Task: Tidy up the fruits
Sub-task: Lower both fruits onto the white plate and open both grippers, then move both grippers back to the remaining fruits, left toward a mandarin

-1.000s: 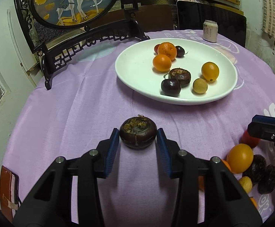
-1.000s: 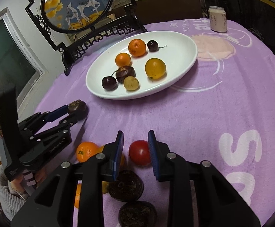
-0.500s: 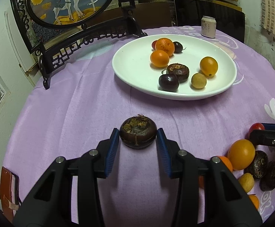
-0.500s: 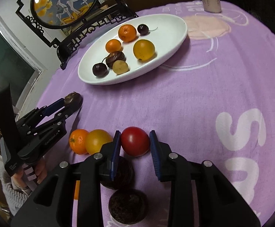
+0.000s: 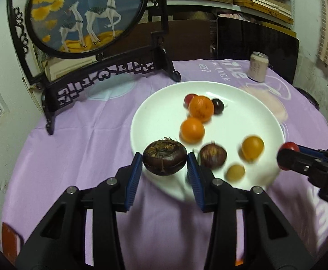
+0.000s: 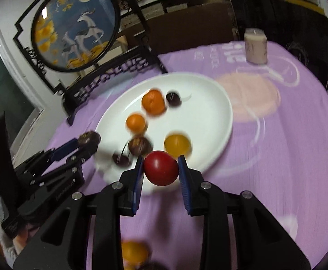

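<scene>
Left claw (image 5: 164, 166) squeezes a water chestnut (image 5: 164, 158), right claw (image 6: 161, 172) a tomato (image 6: 161, 167). Next: lower both onto the white plate (image 5: 242, 94) and let go.

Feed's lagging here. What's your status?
Left tool shut on dark fruit. Right tool shut on red fruit. White plate ahead, unobstructed.

My left claw (image 5: 164, 165) is matt black plastic with ribbed blue pads, clamping a dull, rough-skinned dark chestnut (image 5: 164, 160). My right claw (image 6: 161, 168) grips a smooth, glossy red tomato (image 6: 161, 167). The plate (image 5: 242, 94) looks like glazed white ceramic; soft matt lilac cloth (image 5: 85, 146) covers the tabletop.
</scene>
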The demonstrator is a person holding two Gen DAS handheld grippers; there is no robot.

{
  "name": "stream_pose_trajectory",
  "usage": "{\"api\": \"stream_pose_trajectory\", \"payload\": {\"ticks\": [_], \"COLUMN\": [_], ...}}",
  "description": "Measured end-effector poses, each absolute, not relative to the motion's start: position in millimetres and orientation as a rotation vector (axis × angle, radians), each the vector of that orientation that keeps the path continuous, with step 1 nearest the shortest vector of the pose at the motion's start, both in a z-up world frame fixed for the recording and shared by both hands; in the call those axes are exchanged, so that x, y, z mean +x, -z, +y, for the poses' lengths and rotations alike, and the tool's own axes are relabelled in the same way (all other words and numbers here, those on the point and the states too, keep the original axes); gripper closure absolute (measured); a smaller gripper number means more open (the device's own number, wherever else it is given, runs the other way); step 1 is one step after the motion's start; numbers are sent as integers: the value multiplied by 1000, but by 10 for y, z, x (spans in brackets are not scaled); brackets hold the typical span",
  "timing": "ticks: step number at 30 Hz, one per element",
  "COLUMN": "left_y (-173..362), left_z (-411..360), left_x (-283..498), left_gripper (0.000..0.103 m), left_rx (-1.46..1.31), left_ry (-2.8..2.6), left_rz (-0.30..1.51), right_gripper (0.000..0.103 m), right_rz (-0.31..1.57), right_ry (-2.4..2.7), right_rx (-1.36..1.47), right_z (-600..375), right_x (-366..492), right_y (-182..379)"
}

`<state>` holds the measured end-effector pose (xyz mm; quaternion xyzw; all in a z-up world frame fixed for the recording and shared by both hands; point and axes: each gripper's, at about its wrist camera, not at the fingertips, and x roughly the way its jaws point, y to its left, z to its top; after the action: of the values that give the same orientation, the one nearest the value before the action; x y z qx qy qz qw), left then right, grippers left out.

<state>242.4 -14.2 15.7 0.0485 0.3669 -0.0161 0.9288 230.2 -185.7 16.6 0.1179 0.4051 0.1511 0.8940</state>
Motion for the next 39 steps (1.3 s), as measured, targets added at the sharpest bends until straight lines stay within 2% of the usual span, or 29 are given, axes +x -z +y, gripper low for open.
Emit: {"api": "stream_pose_trajectory", "payload": {"ticks": [3, 5, 14, 19, 21, 25, 29, 35, 39], "left_y": [-96, -65, -68, -41, -31, -26, -11, 151, 154], "left_z": [-116, -101, -49, -13, -13, -78, -161, -348, -314], "left_x": [2594, 2602, 2380, 2097, 1969, 1629, 1340, 1208, 1219], "left_gripper": [60, 52, 40, 39, 38, 34, 29, 28, 28], "left_rx": [64, 73, 107, 124, 128, 158, 185, 279, 244], "left_ry": [18, 9, -5, 13, 28, 91, 159, 189, 211], "left_rz": [765, 760, 736, 743, 747, 747, 741, 753, 769], "right_gripper": [72, 71, 70, 69, 62, 61, 44, 44, 44], "right_rz": [824, 832, 817, 817, 817, 806, 789, 780, 787], "right_ry": [-284, -288, -326, -342, -344, -344, -339, -330, -327], "right_rx": [230, 261, 293, 294, 289, 274, 285, 280, 285], "right_z": [-1830, -1855, -2007, -2073, -2095, -2154, -2224, -2265, -2282], "right_x": [2519, 2607, 2421, 2163, 2043, 1749, 1541, 1417, 1434], "right_y": [-131, -83, -157, -191, -185, -179, -176, -167, -152]}}
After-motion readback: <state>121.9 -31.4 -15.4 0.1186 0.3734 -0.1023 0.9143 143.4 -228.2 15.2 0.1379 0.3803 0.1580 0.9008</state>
